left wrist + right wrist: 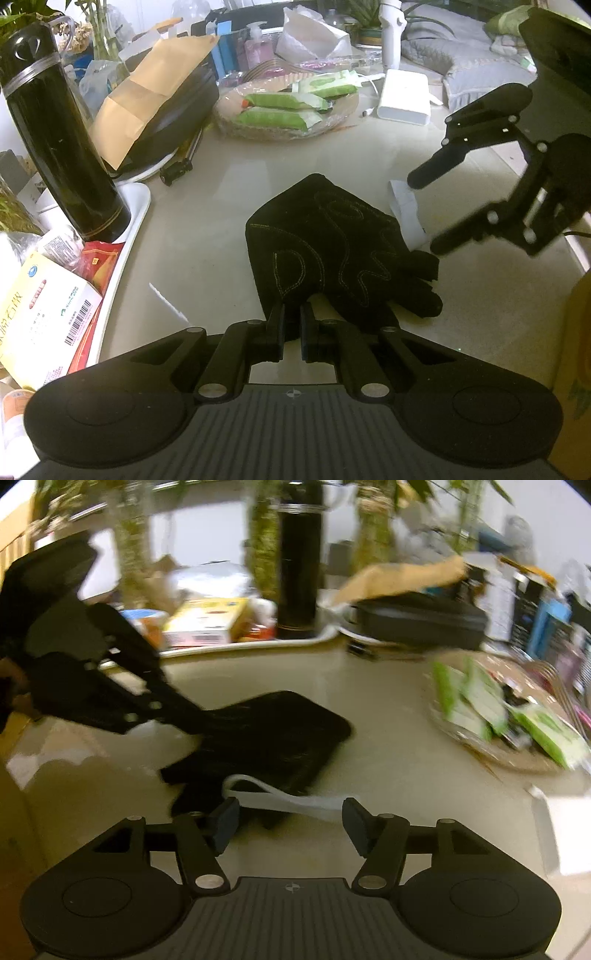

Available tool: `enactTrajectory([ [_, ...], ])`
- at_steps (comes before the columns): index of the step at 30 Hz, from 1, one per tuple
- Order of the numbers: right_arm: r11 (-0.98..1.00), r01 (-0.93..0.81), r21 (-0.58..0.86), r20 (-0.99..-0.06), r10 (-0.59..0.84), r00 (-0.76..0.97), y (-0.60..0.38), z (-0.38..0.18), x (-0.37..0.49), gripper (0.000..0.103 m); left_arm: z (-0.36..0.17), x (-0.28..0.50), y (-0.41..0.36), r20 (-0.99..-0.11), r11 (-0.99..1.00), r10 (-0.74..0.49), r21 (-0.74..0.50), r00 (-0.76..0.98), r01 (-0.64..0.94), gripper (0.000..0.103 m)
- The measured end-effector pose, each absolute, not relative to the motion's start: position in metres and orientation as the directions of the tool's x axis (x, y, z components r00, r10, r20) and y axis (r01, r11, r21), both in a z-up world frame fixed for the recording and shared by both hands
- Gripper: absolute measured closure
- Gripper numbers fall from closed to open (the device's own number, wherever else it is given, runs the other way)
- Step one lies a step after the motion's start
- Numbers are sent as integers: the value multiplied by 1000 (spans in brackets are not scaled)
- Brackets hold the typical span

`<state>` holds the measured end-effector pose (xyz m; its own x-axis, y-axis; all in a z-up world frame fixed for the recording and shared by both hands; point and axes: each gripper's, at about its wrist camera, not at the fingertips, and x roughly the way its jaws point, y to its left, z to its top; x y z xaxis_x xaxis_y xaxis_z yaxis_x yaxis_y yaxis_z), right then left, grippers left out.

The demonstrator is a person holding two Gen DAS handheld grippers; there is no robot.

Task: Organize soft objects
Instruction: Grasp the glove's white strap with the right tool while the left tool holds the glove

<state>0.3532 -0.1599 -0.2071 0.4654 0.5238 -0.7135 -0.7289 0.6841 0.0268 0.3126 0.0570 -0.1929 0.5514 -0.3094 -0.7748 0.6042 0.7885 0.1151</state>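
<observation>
flask [55, 136]: black, upright in the white tray [136, 206] at far left. Not part of this job, keep clear of it.
boxes [44, 314]: stacked in the same tray, low left. Ignore.
left gripper [291, 325]: your jaws are nearly closed and pinching the near edge of the glove. The pads look seated on fabric, with only a thin gap between them.
glove [325, 243]: black, with light stitching, flat on the surface in the centre. Its far end points toward the plate. The near right edge is bunched and frayed-looking.
plate [332, 122]: clear, holds green packets [280, 118]. It sits beyond the glove, well apart from it.
paper slip [406, 214]: white, lies just beside the glove's right edge, partly under it in the right wrist view.
right gripper [428, 210]: jaws wide open, nothing held. It hovers just right of the glove. The right wrist view is motion-blurred, so you're moving.
white strap [280, 797]: lies across the near glove edge, just ahead of your right jaws. Can't tell what it belongs to.
step: my read is the left has anchored the glove and the right is coming in for a second hold.
next: bring the right jaws onto the free right edge and close on fabric only, not the paper slip or the strap. Then fold or lift with both hands together so the glove doesn't twist.
</observation>
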Motion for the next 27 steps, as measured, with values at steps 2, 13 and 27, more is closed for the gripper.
enactTrajectory([
  [2, 652, -758, 18, -709, 543, 450, -153, -207, 348, 38, -193, 313, 57, -775, 788, -309, 116, 551, 604, 94],
  [13, 549, -835, -50, -683, 591, 429, -125, -204, 344, 39, -193, 313, 59, -775, 792, -316, 102, 547, 602, 94],
  [27, 557, -813, -173, -674, 535, 510, -124, -208, 350, 31, -193, 313, 60, -775, 795, -318, 97, 546, 600, 94],
])
